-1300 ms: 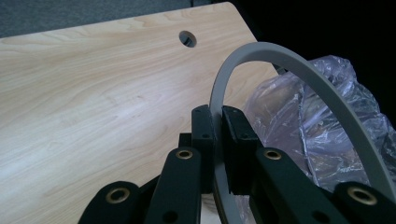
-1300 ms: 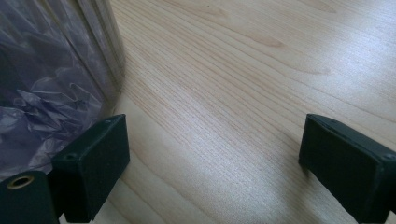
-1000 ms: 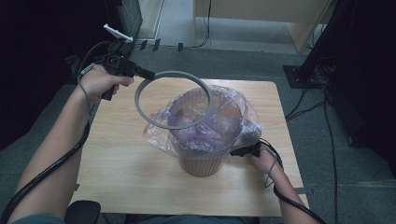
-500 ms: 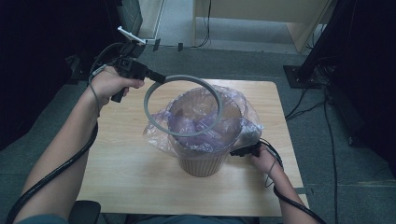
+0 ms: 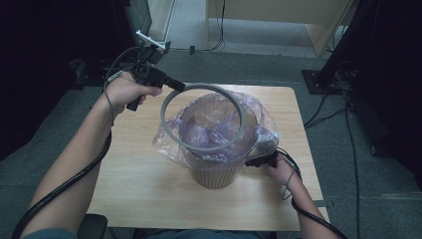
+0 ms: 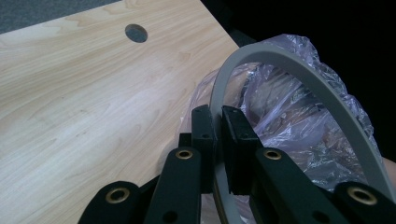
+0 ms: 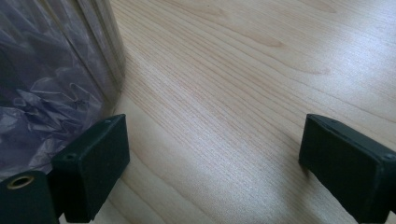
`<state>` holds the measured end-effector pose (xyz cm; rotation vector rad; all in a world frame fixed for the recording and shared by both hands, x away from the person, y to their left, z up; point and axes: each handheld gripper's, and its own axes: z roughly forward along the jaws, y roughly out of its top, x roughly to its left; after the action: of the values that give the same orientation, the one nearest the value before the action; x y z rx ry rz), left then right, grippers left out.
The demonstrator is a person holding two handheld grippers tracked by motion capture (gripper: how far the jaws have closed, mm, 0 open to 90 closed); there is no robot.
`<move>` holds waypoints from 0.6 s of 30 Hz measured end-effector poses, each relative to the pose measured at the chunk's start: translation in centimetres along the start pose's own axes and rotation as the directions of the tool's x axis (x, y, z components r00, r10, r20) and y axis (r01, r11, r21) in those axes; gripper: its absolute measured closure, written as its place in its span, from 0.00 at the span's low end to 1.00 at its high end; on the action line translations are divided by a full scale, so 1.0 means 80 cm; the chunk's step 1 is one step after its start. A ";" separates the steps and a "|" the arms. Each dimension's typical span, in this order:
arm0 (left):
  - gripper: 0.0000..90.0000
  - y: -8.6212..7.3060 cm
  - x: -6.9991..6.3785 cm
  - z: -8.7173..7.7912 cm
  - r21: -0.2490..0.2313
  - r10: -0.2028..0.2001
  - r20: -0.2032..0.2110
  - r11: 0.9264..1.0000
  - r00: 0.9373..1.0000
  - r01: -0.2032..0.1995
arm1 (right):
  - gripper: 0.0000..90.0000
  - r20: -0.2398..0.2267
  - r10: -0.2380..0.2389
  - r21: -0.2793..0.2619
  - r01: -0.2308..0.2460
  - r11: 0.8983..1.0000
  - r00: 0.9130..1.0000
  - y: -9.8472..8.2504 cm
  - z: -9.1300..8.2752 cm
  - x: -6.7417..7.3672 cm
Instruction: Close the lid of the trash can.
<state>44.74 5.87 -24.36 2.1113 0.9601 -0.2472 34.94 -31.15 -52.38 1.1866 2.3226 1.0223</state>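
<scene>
High view showed our left gripper [image 5: 171, 83] clamped on the grey ring [image 5: 203, 117], holding it tilted above the bagged bin [image 5: 215, 172]. Our right gripper [image 7: 210, 158] stood wide and empty beside the bin's base. We judged the ring might snag the loose plastic bag [image 5: 166, 142] and drag it off-centre.

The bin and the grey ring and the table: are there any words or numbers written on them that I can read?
None: no words, numbers, labels or signs can be read in any view.
Grey ring: plain, no print.
Bin and its clear plastic bag: no lettering.
Table: bare wood grain with one round hole, no marks.
Left gripper, jaws shut on the ring, and right gripper: plain black, no text.
</scene>
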 end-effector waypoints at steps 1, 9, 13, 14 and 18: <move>0.93 0.000 -0.001 0.001 0.002 0.002 0.003 1.000 1.000 -0.002 | 0.09 0.000 0.000 0.000 0.000 1.000 1.000 0.000 0.000 0.000; 0.93 0.005 -0.011 0.012 0.004 0.022 0.014 1.000 1.000 -0.022 | 0.09 0.000 0.000 0.000 0.000 1.000 1.000 0.000 0.000 0.000; 0.93 0.006 -0.016 0.018 0.010 0.034 0.021 0.999 0.999 -0.034 | 0.09 -0.001 0.000 0.000 0.000 1.000 1.000 0.000 0.000 0.000; 0.93 0.006 -0.017 0.018 0.005 0.036 0.023 0.999 0.999 -0.037 | 0.09 -0.001 -0.001 0.000 0.001 1.000 1.000 0.000 0.000 0.000; 0.93 0.007 -0.022 0.023 0.010 0.045 0.031 0.999 0.999 -0.046 | 0.09 -0.001 0.000 0.000 0.000 1.000 1.000 0.000 0.000 0.000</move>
<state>44.16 3.35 -24.48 2.1309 0.8938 -0.2616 34.94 -31.16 -52.38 1.1864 2.3235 1.0228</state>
